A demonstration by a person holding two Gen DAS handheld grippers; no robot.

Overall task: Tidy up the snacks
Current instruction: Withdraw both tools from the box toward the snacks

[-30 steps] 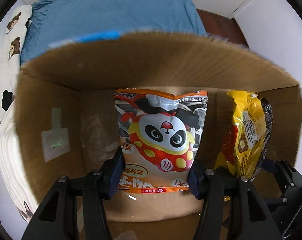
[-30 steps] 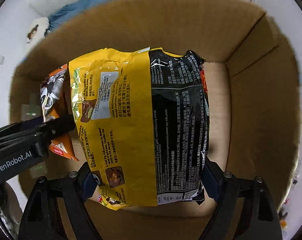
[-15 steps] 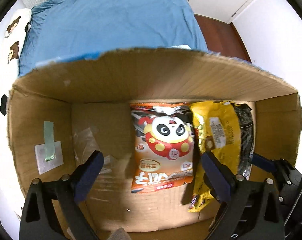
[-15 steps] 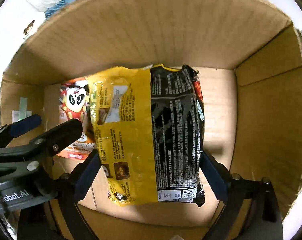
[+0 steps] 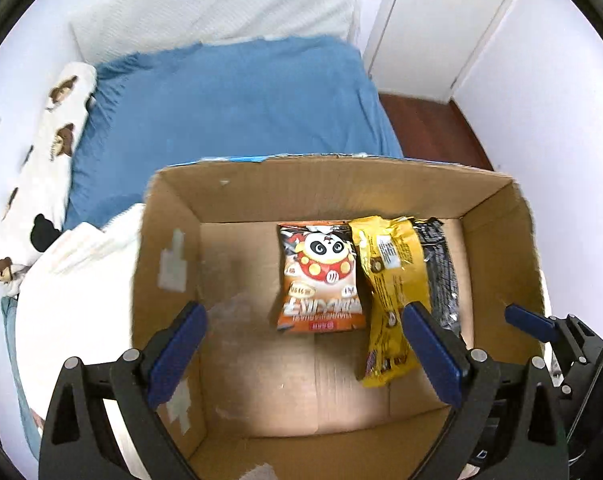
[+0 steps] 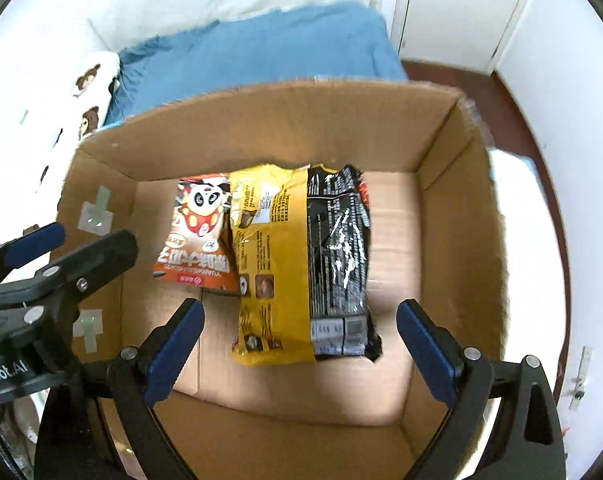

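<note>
Left hand-held gripper [image 5: 303,354] fills the bottom of the left wrist view, jaws spread wide, blue pads [image 5: 177,354] apart, nothing between them. It hangs above the near part of the cardboard box [image 5: 341,188]. Right hand-held gripper [image 6: 299,350] sits at the bottom of the right wrist view, jaws also spread wide and holding nothing, over the near edge of the same box. In the right wrist view the left hand-held gripper shows at lower left of frame; in the left wrist view one blue pad of the right one shows at lower right.

On the box floor, centre of frame: orange panda snack bag [image 5: 321,276] lying flat, print facing up. Just right of it, touching and slightly overlapping its right edge, yellow-and-black noodle packet [image 5: 397,280], also flat, longer than the panda bag, reaching nearer the camera. Same pair in the right wrist view: panda bag [image 6: 199,234] centre-left, noodle packet [image 6: 301,260] centre. Left part of the box floor bare cardboard with clear tape. Greenish tape patches [image 6: 95,216] on the inner left wall.

Beyond the box, upper half of frame: bed with blue sheet [image 5: 229,96], bear-print pillow [image 5: 49,140] at upper left, white door [image 5: 433,20] at upper right, dark wood floor [image 5: 425,128] under it.
</note>
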